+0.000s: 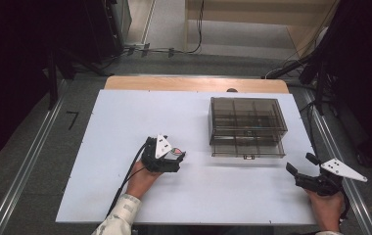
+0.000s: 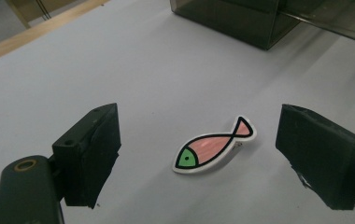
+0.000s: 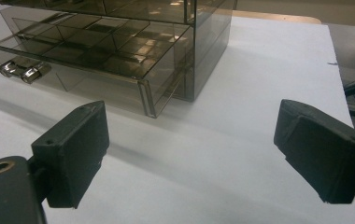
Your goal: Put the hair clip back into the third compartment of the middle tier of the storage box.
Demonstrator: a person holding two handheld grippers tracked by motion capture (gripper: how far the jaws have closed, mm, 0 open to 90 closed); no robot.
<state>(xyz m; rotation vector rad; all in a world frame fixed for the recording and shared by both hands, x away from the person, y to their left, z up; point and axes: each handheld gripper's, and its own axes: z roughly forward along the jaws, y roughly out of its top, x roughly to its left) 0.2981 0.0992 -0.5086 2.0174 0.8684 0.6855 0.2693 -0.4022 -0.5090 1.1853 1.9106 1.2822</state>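
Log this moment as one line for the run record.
left claw: open, straddling fish clip, not touching | right claw: open, empty | smoked drawer box: bottom drawer pulled out

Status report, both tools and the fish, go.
Left tool open, astride the fish clip, pads clear of it. Right tool open, nothing between, near the smoky drawer box. Bottom drawer pulled out. Path clear.

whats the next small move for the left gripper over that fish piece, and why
Probably lower the left gripper a little and close on the fish piece. The piece lies flat on the white table between the open jaws, and neither pad touches it yet. The smoky drawer box already has its bottom drawer pulled out.
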